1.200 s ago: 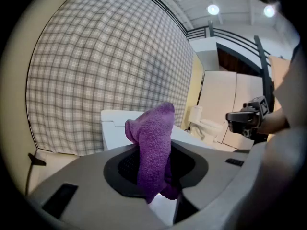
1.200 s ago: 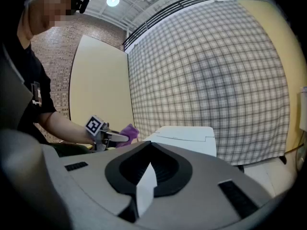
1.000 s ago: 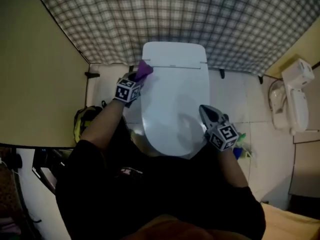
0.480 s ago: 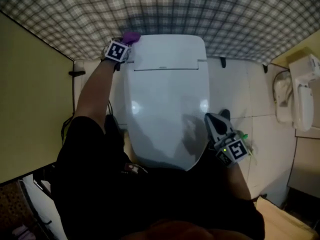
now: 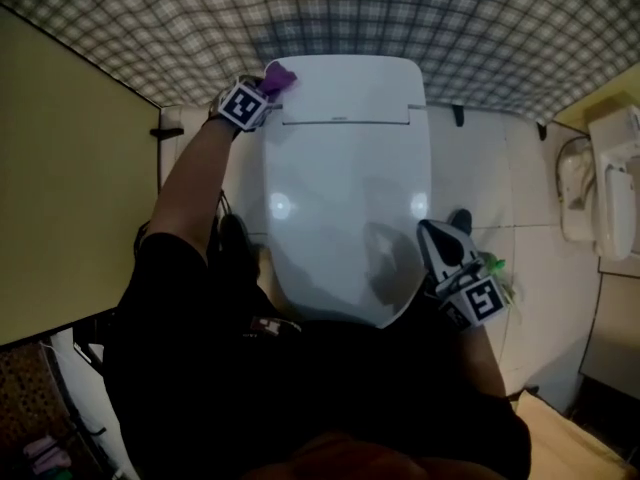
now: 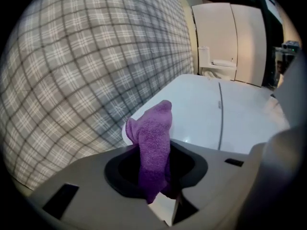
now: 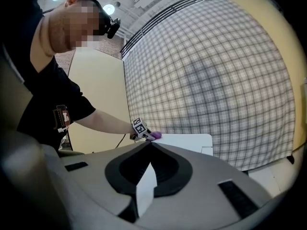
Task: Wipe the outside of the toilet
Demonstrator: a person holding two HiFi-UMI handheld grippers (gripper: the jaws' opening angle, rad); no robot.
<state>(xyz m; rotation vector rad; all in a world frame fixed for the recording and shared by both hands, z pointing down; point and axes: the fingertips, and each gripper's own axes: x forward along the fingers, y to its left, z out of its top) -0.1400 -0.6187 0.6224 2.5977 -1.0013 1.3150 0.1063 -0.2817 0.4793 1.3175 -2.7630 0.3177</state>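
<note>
The white toilet [image 5: 345,188] has its lid down and fills the middle of the head view. My left gripper [image 5: 268,83] is shut on a purple cloth [image 5: 281,75], which rests against the back-left corner of the tank top. In the left gripper view the cloth [image 6: 153,145] sticks up between the jaws, with the white tank top [image 6: 216,114] beyond it. My right gripper [image 5: 433,232] hovers by the front right edge of the lid, shut with nothing in it. From the right gripper view [image 7: 149,143], the far cloth [image 7: 156,135] shows on the tank [image 7: 192,140].
A plaid wall [image 5: 400,18] rises right behind the tank and a yellow partition [image 5: 70,168] stands close on the left. A white wall unit [image 5: 610,183] is at the right. Something green [image 5: 494,266] lies on the tiled floor beside the right gripper.
The left gripper has carried the cloth from the lid's left edge back to the tank's back-left corner. The right gripper has stayed by the front right of the lid.
</note>
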